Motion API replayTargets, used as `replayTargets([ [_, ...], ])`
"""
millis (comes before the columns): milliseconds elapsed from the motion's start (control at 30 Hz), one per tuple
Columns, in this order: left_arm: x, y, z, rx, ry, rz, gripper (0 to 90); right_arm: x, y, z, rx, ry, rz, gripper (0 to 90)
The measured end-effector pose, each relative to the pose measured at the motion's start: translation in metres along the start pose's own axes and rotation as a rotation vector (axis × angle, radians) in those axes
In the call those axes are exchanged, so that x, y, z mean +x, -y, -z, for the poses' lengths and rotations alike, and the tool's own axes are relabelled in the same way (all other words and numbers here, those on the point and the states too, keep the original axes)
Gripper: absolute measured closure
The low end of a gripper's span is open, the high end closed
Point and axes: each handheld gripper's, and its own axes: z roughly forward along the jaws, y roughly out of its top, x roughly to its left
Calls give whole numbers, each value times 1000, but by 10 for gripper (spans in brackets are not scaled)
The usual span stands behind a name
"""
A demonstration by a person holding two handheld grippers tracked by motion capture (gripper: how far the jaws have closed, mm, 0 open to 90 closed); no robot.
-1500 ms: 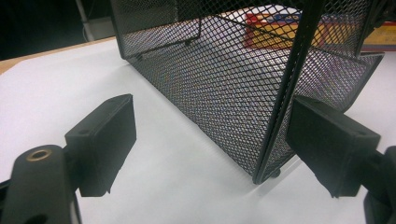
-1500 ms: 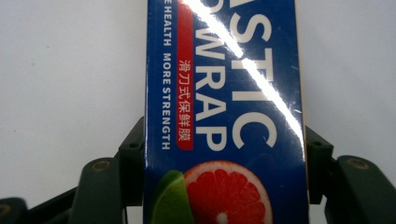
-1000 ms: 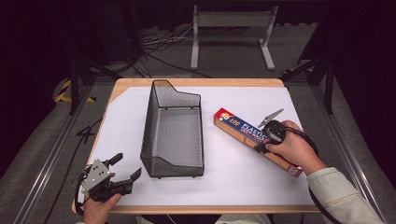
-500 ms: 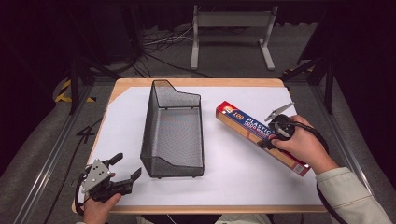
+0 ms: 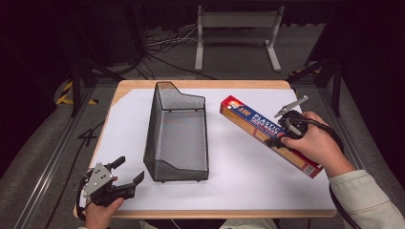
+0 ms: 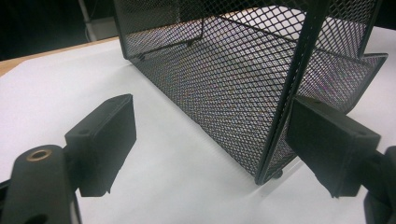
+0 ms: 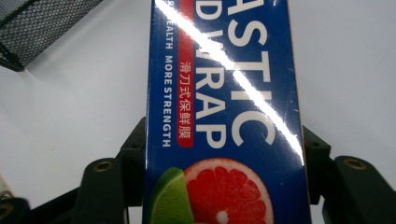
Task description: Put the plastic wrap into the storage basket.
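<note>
The right hand-held gripper [image 5: 282,138] is clamped across the middle of the plastic wrap box [image 5: 253,125], which sits at a slant over the right side of the worktop [image 5: 239,171], just beside the wire basket [image 5: 176,133]. The box is long and glossy, so it may swivel or slip between the jaws, or its far end may catch the basket's rim. The basket is empty. The left hand-held gripper [image 5: 125,172] rests open near the basket's front corner.
</note>
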Motion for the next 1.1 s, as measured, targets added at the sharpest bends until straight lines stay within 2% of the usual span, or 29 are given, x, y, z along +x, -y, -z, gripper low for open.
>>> replayTargets([
  [200, -1, 0, -1, 2, 5, -7, 172, 8, -10, 6, -1, 16, -5, 401],
  [333, 0, 0, 0, 3, 1, -6, 171, 15, -19, 10, -21, 12, -17, 401],
  [633, 0, 0, -1, 2, 2, -5, 172, 36, -42, 10, -35, 24, -37, 402],
  [767, 0, 0, 0, 0, 2, -5, 172, 51, -56, 12, -57, 24, -73, 402],
  [867, 0, 0, 0, -2, 3, -3, 172, 60, -67, 12, -63, 21, -83, 402],
  [933, 0, 0, 0, -2, 2, -7, 171, 65, -73, 11, -63, 23, -71, 402],
  [1100, 1, 0, 0, -3, 3, -11, 171, 77, -86, 5, -58, 26, -105, 402],
])
